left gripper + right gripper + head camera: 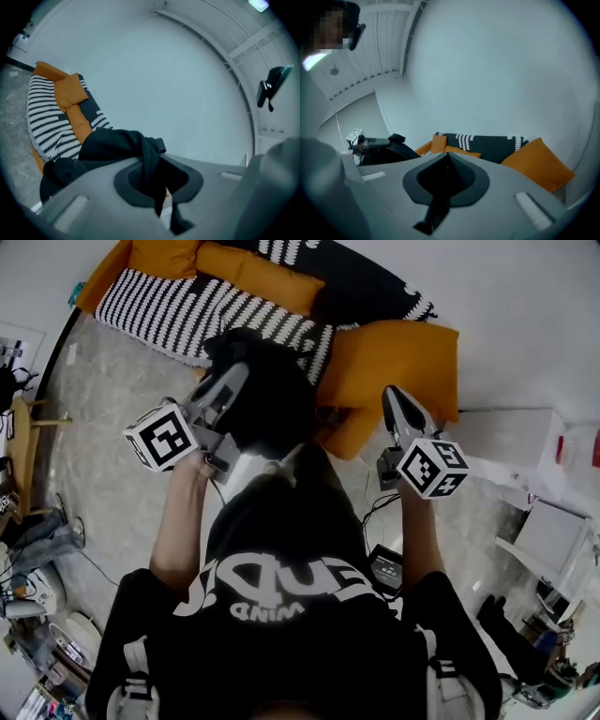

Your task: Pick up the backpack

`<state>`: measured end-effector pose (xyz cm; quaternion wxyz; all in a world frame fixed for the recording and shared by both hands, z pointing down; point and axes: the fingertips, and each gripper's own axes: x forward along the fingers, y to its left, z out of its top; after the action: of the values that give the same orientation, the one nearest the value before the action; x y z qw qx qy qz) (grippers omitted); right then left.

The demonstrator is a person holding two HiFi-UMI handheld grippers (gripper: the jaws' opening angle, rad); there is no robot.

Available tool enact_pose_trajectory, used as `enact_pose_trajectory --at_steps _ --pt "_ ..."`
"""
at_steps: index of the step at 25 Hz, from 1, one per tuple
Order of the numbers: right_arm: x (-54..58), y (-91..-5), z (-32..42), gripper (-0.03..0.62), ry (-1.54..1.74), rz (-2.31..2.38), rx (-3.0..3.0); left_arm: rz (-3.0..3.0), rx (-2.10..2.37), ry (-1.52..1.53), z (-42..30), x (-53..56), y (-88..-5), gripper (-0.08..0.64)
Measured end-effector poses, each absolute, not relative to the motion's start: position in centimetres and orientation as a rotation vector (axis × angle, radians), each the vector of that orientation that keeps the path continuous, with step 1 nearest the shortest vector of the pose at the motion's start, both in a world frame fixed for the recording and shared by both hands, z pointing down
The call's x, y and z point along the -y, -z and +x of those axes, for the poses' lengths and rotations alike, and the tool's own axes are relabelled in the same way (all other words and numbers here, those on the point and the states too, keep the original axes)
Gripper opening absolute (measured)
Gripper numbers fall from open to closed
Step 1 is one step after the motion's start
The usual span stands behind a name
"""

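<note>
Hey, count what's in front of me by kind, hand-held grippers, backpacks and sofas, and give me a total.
Hand-held grippers: 2 (left hand-held gripper, right hand-held gripper)
Black backpack: 1
Striped sofa: 1
Total: 4

I see a sofa [169, 306] in a black-and-white striped cover; orange cushions [398, 367] lie on its seat; it stands on a grey speckled floor [103, 418]; a black box [386, 566] lies there
</note>
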<state>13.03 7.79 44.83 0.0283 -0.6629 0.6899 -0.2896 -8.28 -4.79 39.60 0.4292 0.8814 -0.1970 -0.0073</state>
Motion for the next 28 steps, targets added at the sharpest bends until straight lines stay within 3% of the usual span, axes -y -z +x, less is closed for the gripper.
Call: enact_pose_trajectory --at_steps 12,28 --pt "-16.6 -43.8 6.7 0.002 0.834 -2.18 -2.096 2.205 0.453 -0.069 -13.5 -1.7 -39.5 0.029" --pt "-18.3 -42.2 6.4 0.002 0.742 -2.154 -2.221 2.154 0.595 -0.006 -16.6 -5.2 -41.1 0.029"
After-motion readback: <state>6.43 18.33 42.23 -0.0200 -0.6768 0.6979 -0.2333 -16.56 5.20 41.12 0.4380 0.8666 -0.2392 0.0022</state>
